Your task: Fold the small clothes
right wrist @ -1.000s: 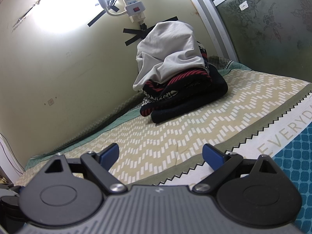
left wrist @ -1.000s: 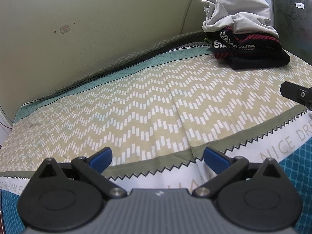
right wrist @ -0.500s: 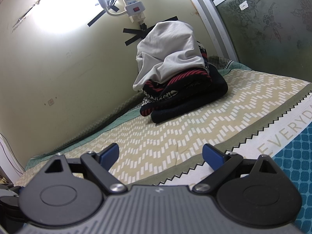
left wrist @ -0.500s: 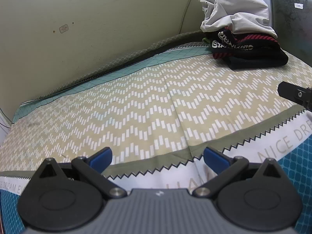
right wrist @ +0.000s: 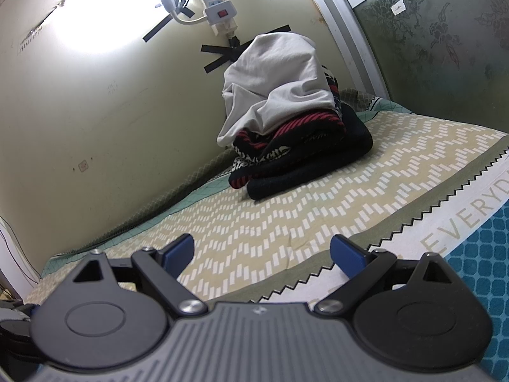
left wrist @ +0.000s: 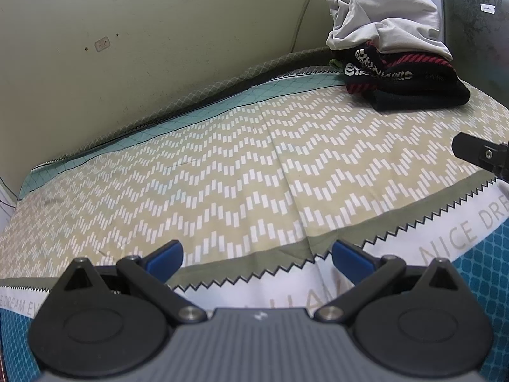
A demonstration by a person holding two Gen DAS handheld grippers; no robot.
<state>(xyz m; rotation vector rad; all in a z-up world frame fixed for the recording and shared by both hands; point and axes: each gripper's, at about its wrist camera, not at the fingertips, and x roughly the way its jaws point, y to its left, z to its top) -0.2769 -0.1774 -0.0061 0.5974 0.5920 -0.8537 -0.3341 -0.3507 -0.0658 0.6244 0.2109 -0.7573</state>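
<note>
While the pile of clothes (right wrist: 286, 121) sits in the far corner of the patterned bedsheet (left wrist: 222, 172) against the wall, the left gripper (left wrist: 256, 256) and right gripper (right wrist: 261, 253) hover apart from it, both spread wide and empty.

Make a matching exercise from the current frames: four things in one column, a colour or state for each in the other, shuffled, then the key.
Things:
1. top garment on the pile
2. bottom garment of the pile
3. power strip switch
4. left gripper

Colour or state:
A. black
B. open, holding nothing
C. light grey
D. red

Pairs: 1-C, 2-A, 3-D, 4-B
</note>
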